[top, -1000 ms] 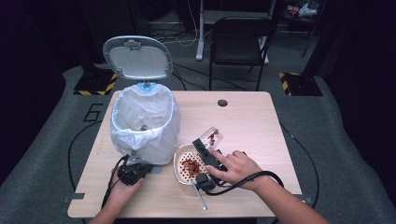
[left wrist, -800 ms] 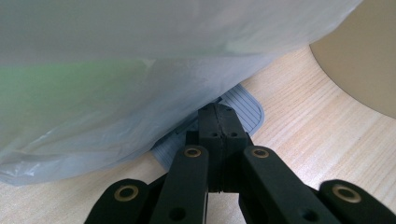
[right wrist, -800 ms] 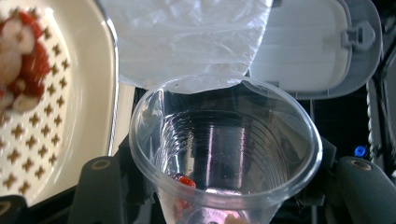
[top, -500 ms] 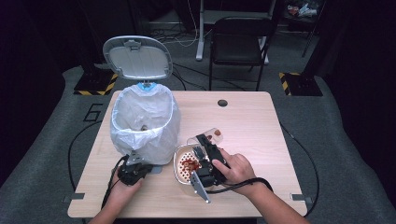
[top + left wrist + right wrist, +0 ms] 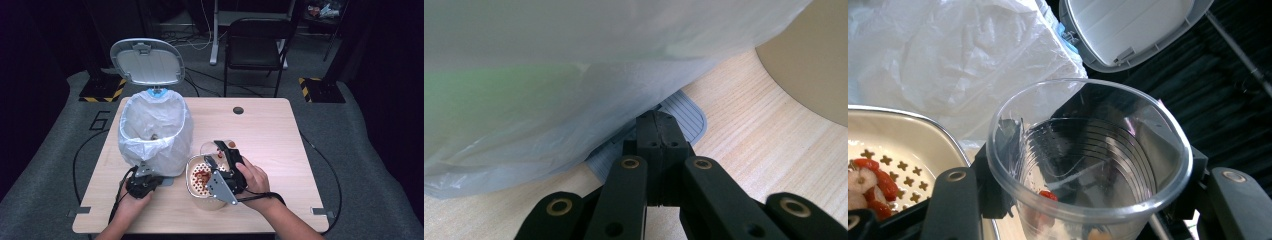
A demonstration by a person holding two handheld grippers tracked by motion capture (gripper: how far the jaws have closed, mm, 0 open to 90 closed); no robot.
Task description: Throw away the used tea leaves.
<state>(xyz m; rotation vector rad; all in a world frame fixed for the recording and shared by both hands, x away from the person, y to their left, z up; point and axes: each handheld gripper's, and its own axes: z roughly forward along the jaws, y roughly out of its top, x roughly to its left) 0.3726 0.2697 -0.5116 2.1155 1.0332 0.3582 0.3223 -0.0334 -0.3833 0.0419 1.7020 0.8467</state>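
A white-bagged pedal bin [image 5: 152, 130] stands on the table's left half with its grey lid [image 5: 146, 62] up. My left gripper [image 5: 146, 179] is shut, its tips [image 5: 659, 125] pressed down on the bin's grey ribbed pedal [image 5: 686, 117]. Right of the bin sits a beige perforated strainer bowl [image 5: 190, 172] holding red food scraps [image 5: 201, 176]. My right gripper [image 5: 221, 153] is shut on a clear plastic cup [image 5: 1088, 165] held just over the bowl's far right rim. A red scrap [image 5: 1048, 195] lies low in the cup. The bowl's wall [image 5: 908, 130] and the bin bag [image 5: 948, 60] lie left of the cup.
The wooden table [image 5: 280, 135] has a round cable hole [image 5: 238, 110] near its far edge. A black chair [image 5: 255, 50] stands behind the table. Cables trail off the table's front left. The bowl's side [image 5: 809, 60] rises to the right of the left gripper.
My right hand has turned the gripper and drawn the cup slightly nearer the bowl. The left gripper stays on the pedal and the lid stays up.
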